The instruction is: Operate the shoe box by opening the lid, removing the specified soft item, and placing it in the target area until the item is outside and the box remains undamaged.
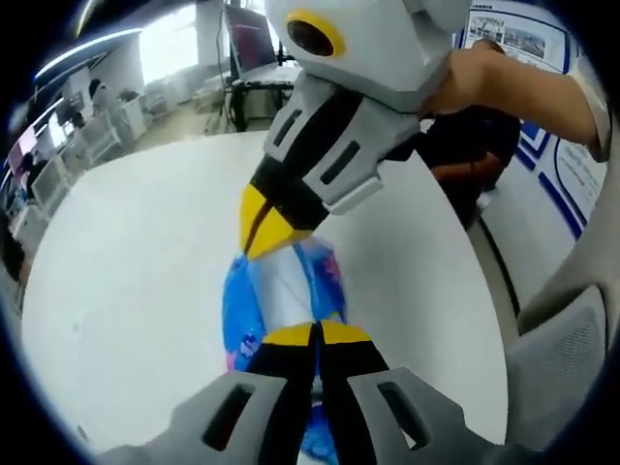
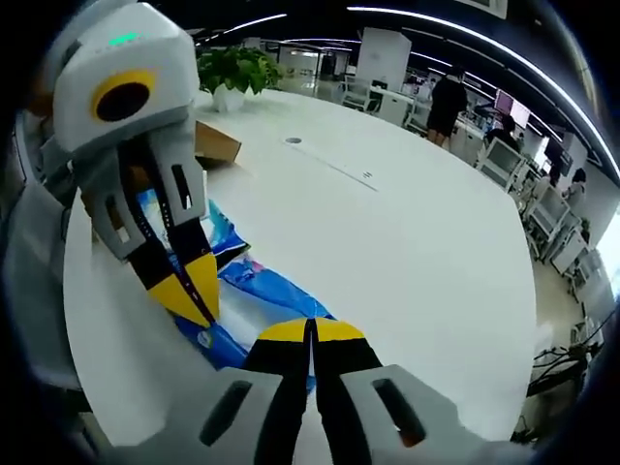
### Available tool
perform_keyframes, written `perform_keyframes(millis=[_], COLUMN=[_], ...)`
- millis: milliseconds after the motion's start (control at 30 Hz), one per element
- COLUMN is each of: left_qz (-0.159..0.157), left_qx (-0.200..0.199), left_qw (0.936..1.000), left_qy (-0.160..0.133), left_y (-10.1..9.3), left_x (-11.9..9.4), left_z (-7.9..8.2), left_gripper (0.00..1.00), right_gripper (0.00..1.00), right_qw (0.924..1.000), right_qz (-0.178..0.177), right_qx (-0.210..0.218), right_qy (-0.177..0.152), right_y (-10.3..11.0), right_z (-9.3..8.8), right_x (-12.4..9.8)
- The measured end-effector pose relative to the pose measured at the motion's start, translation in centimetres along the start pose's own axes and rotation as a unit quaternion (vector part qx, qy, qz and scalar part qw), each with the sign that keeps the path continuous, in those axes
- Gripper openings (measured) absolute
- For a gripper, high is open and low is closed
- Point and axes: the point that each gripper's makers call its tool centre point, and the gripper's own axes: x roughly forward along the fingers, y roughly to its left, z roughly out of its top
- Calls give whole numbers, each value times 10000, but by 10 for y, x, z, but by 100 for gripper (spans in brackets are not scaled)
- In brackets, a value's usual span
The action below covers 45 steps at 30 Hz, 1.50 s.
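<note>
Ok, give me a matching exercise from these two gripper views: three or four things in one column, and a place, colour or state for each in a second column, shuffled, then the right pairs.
Things
1. left gripper
2. blue and white soft plastic package
3. brown cardboard shoe box
4. green potted plant in a white pot

Descriptions
A. stands at the far edge of the round white table
B. jaws shut on one end of the package
C. lies on the tabletop, held at both ends
D. sits behind the left gripper in the right gripper view

Pairs: 1-B, 2-C, 3-D, 4-A
</note>
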Motion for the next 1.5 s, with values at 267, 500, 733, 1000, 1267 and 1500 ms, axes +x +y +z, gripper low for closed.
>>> perform_keyframes(millis=[267,500,733,1000,1267,1500], left_qz=[12,36,87,196,372,515], left_qx=[84,162,219,276,197,48], left_qw=[10000,9998,9997,9994,9991,9986], left_qy=[-6,-52,-96,-96,-84,-89], left_y=[-1,-2,-3,-4,-3,-8], left_x=[1,-2,-9,-24,-45,-65], left_z=[2,5,8,8,3,-8], left_gripper=[0,0,0,2,10,18], right_gripper=[0,0,1,5,14,22], right_qw=[10000,9999,9999,9997,9996,9994], right_qz=[-49,-52,-107,-139,-118,-115], right_qx=[-61,-89,-99,-156,-179,-224], right_qy=[39,54,47,90,201,252], right_y=[-2,-1,-2,3,14,25], right_z=[-2,-1,2,5,8,11], right_x=[-3,-5,-14,-25,-36,-45])
